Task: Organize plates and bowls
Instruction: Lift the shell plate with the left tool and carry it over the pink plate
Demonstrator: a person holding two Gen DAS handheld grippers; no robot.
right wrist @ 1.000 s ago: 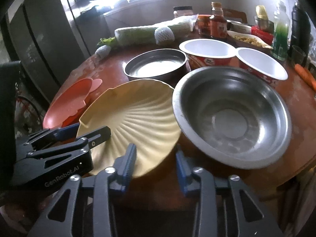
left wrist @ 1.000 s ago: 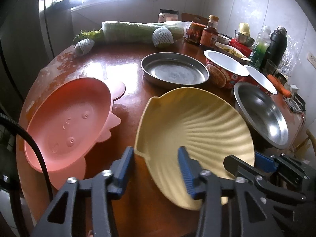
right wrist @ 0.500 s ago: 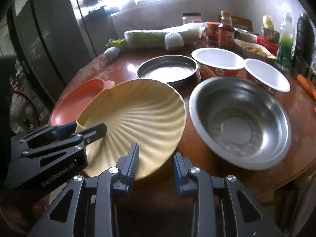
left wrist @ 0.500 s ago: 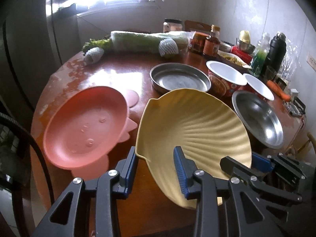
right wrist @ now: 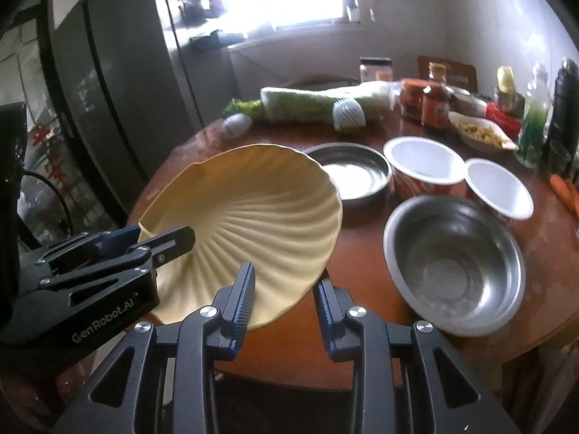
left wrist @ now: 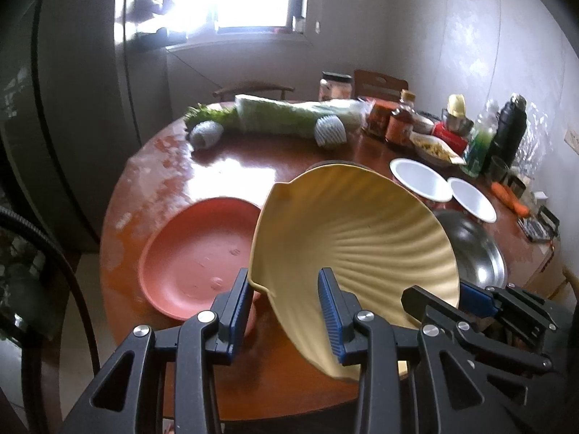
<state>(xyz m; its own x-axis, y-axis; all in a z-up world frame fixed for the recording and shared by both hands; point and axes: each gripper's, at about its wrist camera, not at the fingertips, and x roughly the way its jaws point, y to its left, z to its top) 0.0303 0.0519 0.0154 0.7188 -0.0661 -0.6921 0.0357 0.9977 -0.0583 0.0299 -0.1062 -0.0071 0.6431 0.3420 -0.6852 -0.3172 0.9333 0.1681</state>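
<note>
Ribbed yellow plate (left wrist: 362,238), salmon plate (left wrist: 195,256), w/ red-brown table (left wrist: 231,166).

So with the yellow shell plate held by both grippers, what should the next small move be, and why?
Probably carry the yellow shell plate sideways over the pink plate and lower it there. Both the left gripper and the right gripper clamp its near rim, it is tilted clear of the table, and the pink plate lies empty beside it.

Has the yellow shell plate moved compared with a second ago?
Yes. The yellow shell plate has lifted and tilted up off the table, now overlapping the pink plate.
</note>
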